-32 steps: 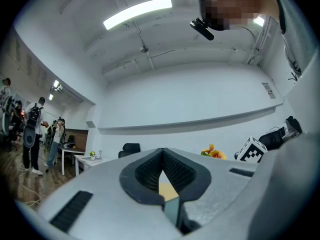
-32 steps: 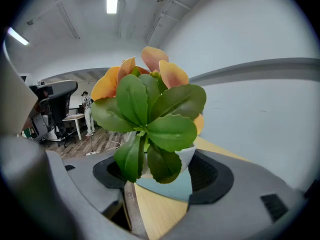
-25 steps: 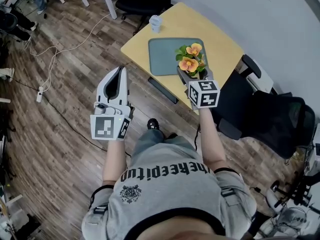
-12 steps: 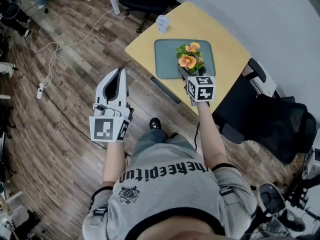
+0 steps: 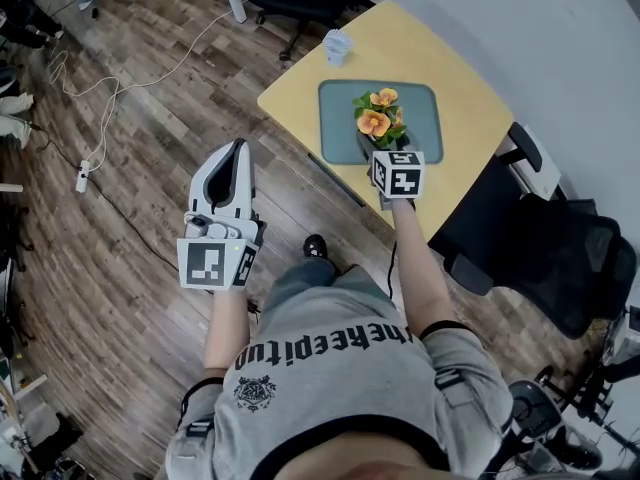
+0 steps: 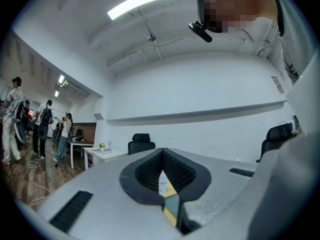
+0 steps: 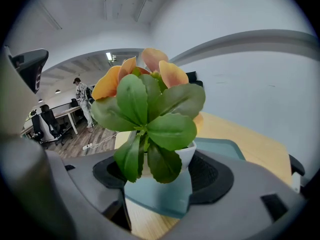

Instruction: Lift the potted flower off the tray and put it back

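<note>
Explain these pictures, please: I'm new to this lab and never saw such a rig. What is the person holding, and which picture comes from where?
No robot here: a person works two hand-held tongs. One picture comes from a camera on the person's head, looking down; the other two come from cameras riding on the tongs. The left tongs are shut and empty, held over the floor. The right tongs are closed on the potted flower, at the near edge of the grey-green tray on the yellow table. A cup stands beyond the tray.
</note>
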`<state>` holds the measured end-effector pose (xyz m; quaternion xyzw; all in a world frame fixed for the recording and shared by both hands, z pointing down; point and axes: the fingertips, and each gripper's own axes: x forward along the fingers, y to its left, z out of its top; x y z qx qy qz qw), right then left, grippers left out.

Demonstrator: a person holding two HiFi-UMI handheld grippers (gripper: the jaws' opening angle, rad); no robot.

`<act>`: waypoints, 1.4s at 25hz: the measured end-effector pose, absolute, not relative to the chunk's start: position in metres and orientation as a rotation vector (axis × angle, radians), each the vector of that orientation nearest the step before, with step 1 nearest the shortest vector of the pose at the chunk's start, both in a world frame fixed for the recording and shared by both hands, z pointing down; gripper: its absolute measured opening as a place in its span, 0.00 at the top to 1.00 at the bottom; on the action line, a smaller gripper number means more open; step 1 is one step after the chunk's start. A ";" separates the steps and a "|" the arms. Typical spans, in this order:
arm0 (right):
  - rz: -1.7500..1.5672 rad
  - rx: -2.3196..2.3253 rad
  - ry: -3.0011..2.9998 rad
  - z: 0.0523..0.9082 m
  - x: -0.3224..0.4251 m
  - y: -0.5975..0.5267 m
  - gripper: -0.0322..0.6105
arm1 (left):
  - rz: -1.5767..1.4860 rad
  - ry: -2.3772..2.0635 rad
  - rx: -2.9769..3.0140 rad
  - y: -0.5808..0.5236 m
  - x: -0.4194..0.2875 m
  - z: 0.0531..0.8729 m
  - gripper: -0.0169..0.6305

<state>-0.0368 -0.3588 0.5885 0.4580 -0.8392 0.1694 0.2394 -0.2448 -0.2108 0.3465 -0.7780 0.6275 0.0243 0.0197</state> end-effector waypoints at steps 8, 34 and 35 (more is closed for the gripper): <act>0.496 1.253 -2.237 0.618 -0.037 -0.377 0.42 | 0.037 1.961 -2.423 -0.225 -0.251 0.356 0.97; 0.508 1.253 -2.123 0.667 -0.039 -0.411 0.42 | -0.021 1.981 -2.464 -0.252 -0.257 0.379 0.97; 0.506 1.257 -2.121 0.667 -0.039 -0.412 0.42 | -0.022 1.982 -2.463 -0.252 -0.258 0.380 0.97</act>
